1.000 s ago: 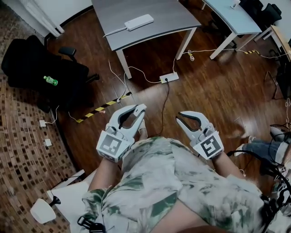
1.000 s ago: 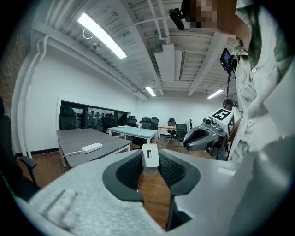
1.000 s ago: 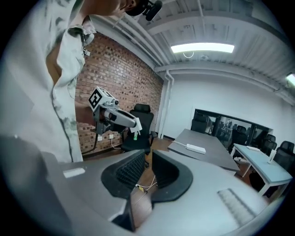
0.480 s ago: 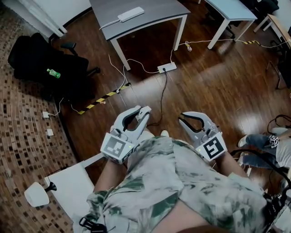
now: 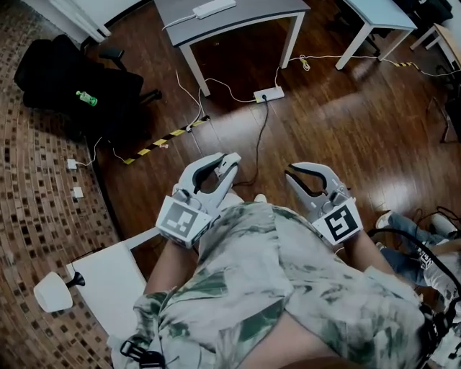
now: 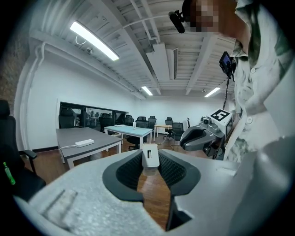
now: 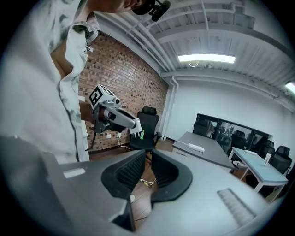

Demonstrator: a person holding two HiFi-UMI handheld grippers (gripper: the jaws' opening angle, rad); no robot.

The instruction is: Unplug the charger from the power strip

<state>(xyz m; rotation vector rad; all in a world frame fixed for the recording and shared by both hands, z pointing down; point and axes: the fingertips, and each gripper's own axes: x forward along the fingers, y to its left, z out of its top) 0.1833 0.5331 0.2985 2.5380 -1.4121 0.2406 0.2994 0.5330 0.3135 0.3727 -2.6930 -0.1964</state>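
Since a second ago, the grey table (image 5: 252,13), the floor socket block (image 5: 268,94) and the cables have slid toward the far edge of the head view, so the person has backed away. Both grippers kept their spots just ahead of the patterned shirt (image 5: 274,281), grip unchanged. Left gripper (image 5: 229,160) is clamped on the charger (image 6: 150,155): a small white block with a dark slot on the face toward the camera, upright between the pad tips, a pad on each side. The right gripper view shows the same white block at the left gripper's tip. Right gripper (image 7: 148,156) is empty, pads nearly together with a slim gap and only floor visible through it. The two sit side by side, apart, marker cubes toward the person. The charger is in the air over the wood floor (image 5: 346,122), well apart from the long white power strip (image 5: 214,9) lying on the grey table at far centre. The floor socket block lies beyond the grippers, with a black cable (image 5: 261,133) running from it toward the near side. Yellow-black tape (image 5: 155,137) is on the floor to the left. Far left is a black office chair (image 5: 65,72) with a green bottle (image 5: 86,98) on it. A light-blue table (image 5: 374,11) stands far right.
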